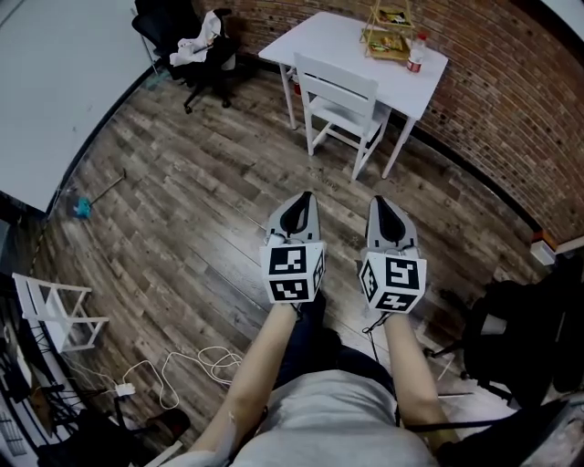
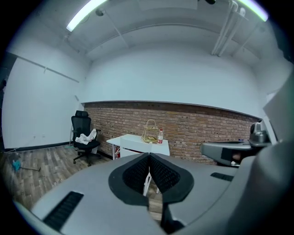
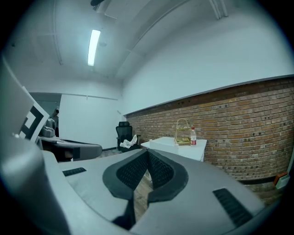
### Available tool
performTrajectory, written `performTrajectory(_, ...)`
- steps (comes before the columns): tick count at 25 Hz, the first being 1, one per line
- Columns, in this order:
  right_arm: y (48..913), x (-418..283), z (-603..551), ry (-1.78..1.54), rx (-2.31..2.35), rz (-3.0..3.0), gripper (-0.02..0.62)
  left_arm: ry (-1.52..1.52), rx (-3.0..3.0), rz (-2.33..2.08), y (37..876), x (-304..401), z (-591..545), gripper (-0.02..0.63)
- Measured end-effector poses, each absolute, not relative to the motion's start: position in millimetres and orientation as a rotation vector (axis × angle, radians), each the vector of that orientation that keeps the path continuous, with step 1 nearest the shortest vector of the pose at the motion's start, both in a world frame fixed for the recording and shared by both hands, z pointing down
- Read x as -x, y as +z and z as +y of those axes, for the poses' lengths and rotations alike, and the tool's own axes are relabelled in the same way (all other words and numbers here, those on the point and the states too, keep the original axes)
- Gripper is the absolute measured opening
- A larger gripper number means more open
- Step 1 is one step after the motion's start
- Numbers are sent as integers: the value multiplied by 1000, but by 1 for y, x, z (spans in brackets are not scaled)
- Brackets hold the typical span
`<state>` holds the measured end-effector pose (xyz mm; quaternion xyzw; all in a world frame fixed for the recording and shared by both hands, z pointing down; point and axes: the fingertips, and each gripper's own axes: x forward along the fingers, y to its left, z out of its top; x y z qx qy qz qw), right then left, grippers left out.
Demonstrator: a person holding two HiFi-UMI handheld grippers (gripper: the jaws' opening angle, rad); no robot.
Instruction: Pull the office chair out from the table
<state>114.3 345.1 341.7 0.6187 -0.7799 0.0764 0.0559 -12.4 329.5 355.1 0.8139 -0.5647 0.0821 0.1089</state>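
Head view: my left gripper [image 1: 300, 202] and right gripper [image 1: 383, 205] both have their jaws clenched on nothing, over open wood floor [image 1: 182, 182]. At 12 o'clock a white chair [image 1: 339, 105] sits pushed in at the bench [image 1: 333, 36] edge. The black office chair [image 1: 169, 27] stands at 11 o'clock, apart from the bench.

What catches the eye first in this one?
The left gripper and right gripper, both shut and empty, fill the head view's centre. Beyond them a white chair sits at a white table by the brick wall. A black office chair stands apart, upper left.
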Motion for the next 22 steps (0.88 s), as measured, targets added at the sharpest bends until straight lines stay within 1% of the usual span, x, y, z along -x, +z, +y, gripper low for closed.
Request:
performTrajectory(13,338,-80,209,223,-1937,-2303,14,244,-2448,-1591,351,51,189,14)
performTrajectory(22,344,-64,151,243,-1934,-2289,14,247,-2465,-1554,355,62,129,15)
